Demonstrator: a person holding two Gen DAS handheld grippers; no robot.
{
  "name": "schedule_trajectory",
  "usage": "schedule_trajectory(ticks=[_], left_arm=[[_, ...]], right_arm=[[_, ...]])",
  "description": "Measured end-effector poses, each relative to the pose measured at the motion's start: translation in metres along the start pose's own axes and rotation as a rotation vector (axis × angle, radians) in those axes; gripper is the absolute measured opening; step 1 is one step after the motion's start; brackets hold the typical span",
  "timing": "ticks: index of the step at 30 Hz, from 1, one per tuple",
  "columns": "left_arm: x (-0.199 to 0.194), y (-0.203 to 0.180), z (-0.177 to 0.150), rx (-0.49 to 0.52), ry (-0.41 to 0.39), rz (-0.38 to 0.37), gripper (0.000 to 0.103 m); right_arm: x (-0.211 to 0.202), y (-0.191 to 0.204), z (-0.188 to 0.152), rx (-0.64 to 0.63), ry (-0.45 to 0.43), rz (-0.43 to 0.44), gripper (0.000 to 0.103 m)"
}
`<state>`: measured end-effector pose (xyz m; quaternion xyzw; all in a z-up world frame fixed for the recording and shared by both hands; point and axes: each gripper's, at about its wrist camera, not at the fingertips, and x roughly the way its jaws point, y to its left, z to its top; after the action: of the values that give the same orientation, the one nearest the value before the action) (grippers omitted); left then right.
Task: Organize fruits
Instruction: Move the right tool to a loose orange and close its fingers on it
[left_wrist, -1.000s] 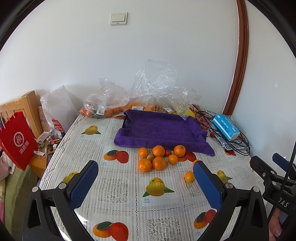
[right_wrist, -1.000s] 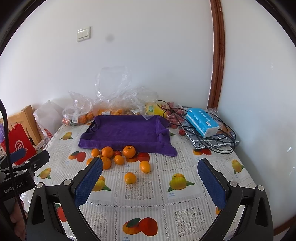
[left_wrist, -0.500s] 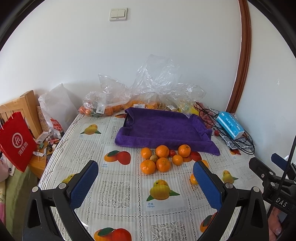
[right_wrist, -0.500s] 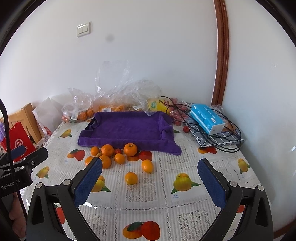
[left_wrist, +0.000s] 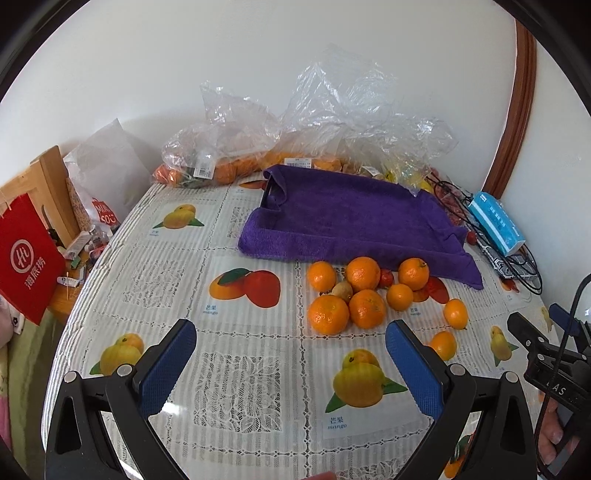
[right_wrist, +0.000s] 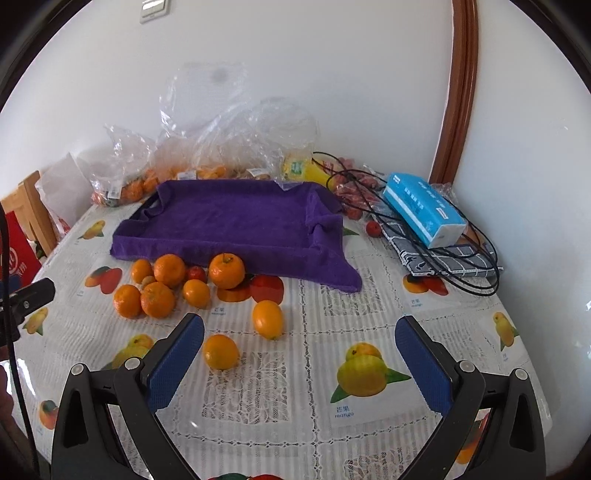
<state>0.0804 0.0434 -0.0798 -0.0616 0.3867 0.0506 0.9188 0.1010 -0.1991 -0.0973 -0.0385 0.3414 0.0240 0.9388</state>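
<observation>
Several loose oranges (left_wrist: 364, 291) (right_wrist: 170, 284) cluster on the fruit-print tablecloth in front of a tray lined with a purple towel (left_wrist: 351, 218) (right_wrist: 236, 218). Two more oranges lie apart: one oval (right_wrist: 267, 319) (left_wrist: 455, 314), one round (right_wrist: 221, 351) (left_wrist: 443, 345). A small red fruit (right_wrist: 196, 274) and a small tan fruit (left_wrist: 342, 291) sit in the cluster. My left gripper (left_wrist: 291, 365) hangs open above the cloth, short of the cluster. My right gripper (right_wrist: 299, 354) is open too, with the round orange just inside its left finger.
Clear plastic bags of oranges (left_wrist: 221, 162) (right_wrist: 140, 184) line the wall behind the tray. A blue tissue pack (right_wrist: 423, 208) (left_wrist: 495, 223) rests on a checked cloth with black cables (right_wrist: 458, 258). A red bag (left_wrist: 26, 258) and wooden chair (left_wrist: 48, 192) stand off the left edge.
Both grippers have moved forward and down toward the oranges, which now look larger and nearer. Both stay open. No fruit has moved.
</observation>
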Motion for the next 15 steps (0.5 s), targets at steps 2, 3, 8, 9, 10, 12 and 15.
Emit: schedule_trajectory(ticks=[2,3,8,9,10,12,15], left_arm=[[0.010,0.001,0.000,-0.006,0.021,-0.002,0.103],[0.016,0.002,0.000,-0.006,0.031,-0.004,0.103],[0.041,0.004,0.002,-0.008,0.072,0.008,0.102],[0.046,0.005,0.002,-0.008,0.079,0.010,0.102],[0.050,0.005,0.003,-0.008,0.085,0.012,0.102],[0.057,0.005,0.004,-0.010,0.088,0.017,0.101],[0.066,0.006,0.006,-0.008,0.083,0.017,0.098]], right_arm=[[0.016,0.001,-0.001,0.004,0.030,0.002,0.101],[0.021,0.001,-0.001,0.006,0.041,0.006,0.101],[0.051,0.004,-0.002,-0.002,0.089,0.020,0.093],[0.056,0.005,-0.002,-0.006,0.097,0.017,0.091],[0.061,0.005,-0.003,-0.008,0.109,0.015,0.089],[0.071,0.005,-0.002,-0.002,0.126,0.022,0.087],[0.085,0.000,-0.003,0.017,0.151,0.044,0.079]])
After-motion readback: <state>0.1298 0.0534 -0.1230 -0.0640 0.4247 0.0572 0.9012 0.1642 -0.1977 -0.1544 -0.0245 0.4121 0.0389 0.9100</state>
